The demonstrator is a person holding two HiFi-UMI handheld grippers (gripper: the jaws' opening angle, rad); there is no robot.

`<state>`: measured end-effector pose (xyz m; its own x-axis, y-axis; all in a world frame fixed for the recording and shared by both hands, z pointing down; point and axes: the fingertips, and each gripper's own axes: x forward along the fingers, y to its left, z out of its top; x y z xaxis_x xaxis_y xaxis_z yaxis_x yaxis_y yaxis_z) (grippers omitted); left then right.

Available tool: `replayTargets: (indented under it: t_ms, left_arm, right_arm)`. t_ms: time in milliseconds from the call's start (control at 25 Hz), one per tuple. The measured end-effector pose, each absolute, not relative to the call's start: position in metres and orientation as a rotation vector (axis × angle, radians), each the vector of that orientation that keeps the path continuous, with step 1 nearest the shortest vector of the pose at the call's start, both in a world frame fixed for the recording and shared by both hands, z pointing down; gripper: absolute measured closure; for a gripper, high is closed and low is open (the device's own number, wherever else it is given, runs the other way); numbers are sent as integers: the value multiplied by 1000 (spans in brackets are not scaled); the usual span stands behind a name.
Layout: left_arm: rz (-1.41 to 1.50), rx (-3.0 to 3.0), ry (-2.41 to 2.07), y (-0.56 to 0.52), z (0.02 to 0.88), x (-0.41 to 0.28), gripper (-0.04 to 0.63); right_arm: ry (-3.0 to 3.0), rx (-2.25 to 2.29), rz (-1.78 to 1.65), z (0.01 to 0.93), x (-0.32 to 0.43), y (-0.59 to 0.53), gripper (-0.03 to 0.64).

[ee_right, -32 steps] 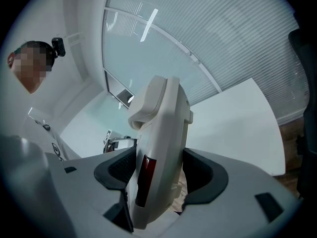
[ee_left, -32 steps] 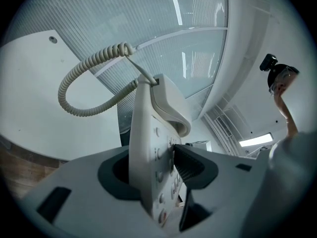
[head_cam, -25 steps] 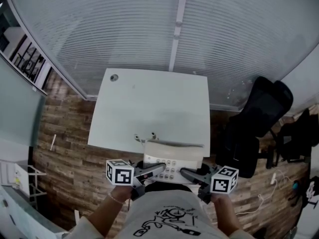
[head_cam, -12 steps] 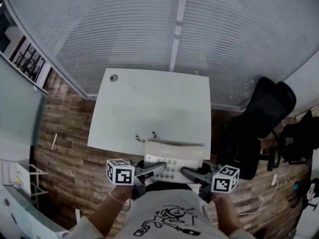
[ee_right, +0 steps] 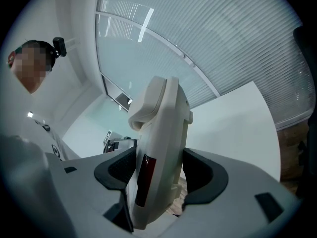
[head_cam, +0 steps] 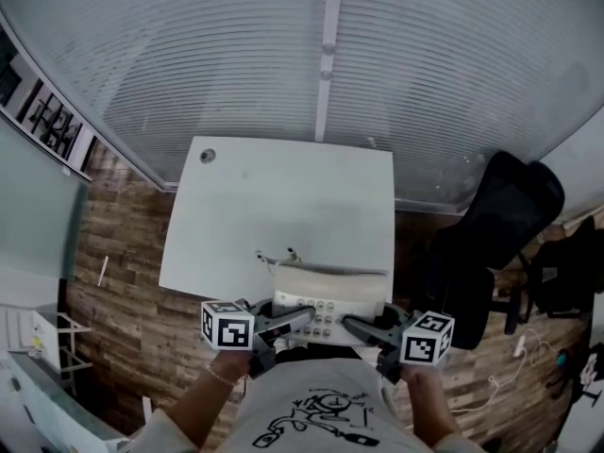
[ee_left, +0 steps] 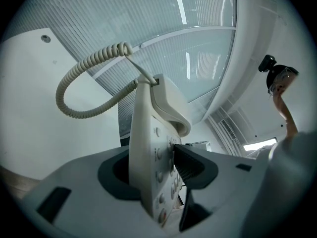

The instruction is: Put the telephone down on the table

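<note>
A cream desk telephone (head_cam: pixel 327 300) with a keypad and its handset on top hangs in the air at the near edge of the white table (head_cam: pixel 283 206). My left gripper (head_cam: pixel 304 316) is shut on the phone's left side, and my right gripper (head_cam: pixel 351 326) is shut on its right side. In the left gripper view the telephone (ee_left: pixel 153 152) stands edge-on between the pads, its coiled cord (ee_left: pixel 79 83) looping up to the left. The right gripper view shows the telephone (ee_right: pixel 156 157) clamped the same way, with the table (ee_right: pixel 233 128) beyond it.
A round cable port (head_cam: pixel 208 156) marks the table's far left corner. A black office chair (head_cam: pixel 491 225) stands to the table's right on the wooden floor. A window wall with blinds (head_cam: pixel 330 55) runs behind the table. White shelving (head_cam: pixel 28 347) sits at the lower left.
Both grippers and the phone have carried forward a little towards the table; the table now sits closer beneath the phone. The grip is unchanged.
</note>
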<state>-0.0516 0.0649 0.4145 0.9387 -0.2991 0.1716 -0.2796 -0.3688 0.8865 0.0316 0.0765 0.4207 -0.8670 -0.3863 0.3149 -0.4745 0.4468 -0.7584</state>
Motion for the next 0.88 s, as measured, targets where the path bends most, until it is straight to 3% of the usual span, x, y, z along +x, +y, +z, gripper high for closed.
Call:
replayTargets:
  t_ms: [880]
  left_arm:
    - [-28, 1950, -489, 11, 416, 17, 393]
  right_arm:
    - [-2589, 677, 1414, 426, 101, 17, 310]
